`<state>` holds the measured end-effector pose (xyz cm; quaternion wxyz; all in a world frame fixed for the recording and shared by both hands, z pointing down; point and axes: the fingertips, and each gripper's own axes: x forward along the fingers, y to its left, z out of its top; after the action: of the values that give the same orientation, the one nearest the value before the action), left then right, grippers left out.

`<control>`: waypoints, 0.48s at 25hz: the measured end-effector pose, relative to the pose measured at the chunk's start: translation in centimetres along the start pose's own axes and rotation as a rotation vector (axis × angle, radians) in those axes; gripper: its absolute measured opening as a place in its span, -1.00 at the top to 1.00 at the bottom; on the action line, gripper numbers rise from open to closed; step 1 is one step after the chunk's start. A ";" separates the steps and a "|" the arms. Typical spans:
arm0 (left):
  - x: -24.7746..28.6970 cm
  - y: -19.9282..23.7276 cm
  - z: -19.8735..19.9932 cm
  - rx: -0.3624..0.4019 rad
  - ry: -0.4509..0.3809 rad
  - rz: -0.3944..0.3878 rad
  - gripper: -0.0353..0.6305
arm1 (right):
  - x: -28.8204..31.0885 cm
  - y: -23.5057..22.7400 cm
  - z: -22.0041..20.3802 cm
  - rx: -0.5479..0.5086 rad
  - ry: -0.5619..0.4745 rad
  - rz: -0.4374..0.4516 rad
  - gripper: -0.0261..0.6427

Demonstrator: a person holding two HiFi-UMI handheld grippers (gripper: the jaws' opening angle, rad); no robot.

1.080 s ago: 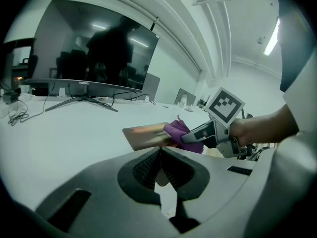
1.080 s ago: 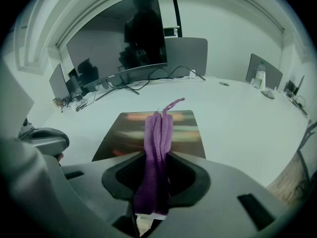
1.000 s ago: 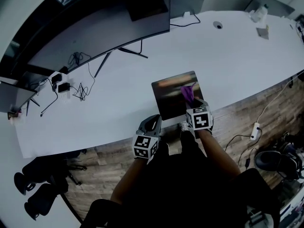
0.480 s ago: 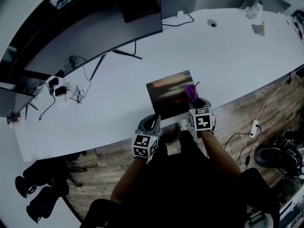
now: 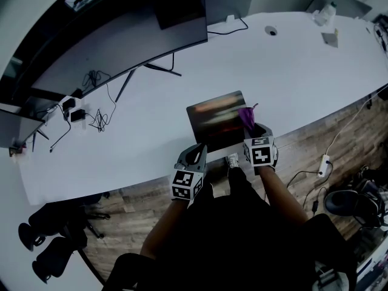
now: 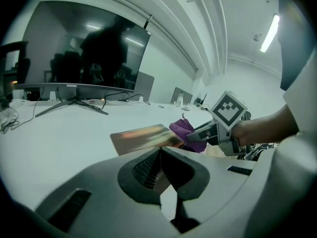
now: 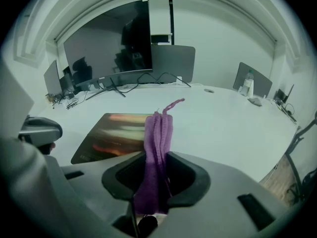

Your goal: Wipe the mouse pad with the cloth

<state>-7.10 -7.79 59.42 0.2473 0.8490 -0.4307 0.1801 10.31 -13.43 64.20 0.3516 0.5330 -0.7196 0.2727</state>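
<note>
Jaws of right gripper [image 5: 253, 128] pinch the bunched purple cloth [image 7: 158, 133] above the flat, glossy mouse pad [image 5: 215, 123]. Left gripper [image 5: 197, 151] jaws closed, near its corner.

We cannot read the print on the mouse pad [image 5: 215, 121]; it shows only as smeared bands of colour. Its near right corner is hidden under the cloth [image 5: 247, 116] and the right gripper [image 5: 254, 131], and the cloth's near end disappears between that gripper's jaws. In the left gripper view, the left gripper [image 6: 159, 155] covers the pad's near edge. The head view's top edge cuts off the monitor [image 5: 121, 35]. The small things [image 5: 324, 12] at the table's far right, perhaps a bottle among them, are too small to tell.
</note>
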 end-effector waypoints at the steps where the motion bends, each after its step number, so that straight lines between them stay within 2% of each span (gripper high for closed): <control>1: -0.1 0.1 0.2 0.001 -0.005 0.004 0.82 | -0.2 0.2 0.4 -0.005 -0.009 0.005 0.53; 6: -1.0 1.0 1.7 0.015 -0.044 0.039 0.82 | -1.6 1.1 3.3 -0.034 -0.106 0.021 0.54; 9: -1.6 1.9 2.7 0.027 -0.060 0.067 0.82 | -2.4 2.0 5.4 -0.019 -0.165 0.073 0.54; 12: -2.5 2.6 4.0 0.004 -0.089 0.095 0.82 | -3.9 3.2 8.0 -0.023 -0.248 0.121 0.54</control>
<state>-10.30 -9.80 55.59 0.2173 0.8352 -0.4810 0.1544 6.20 -16.39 56.25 0.2488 0.5142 -0.7915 0.2172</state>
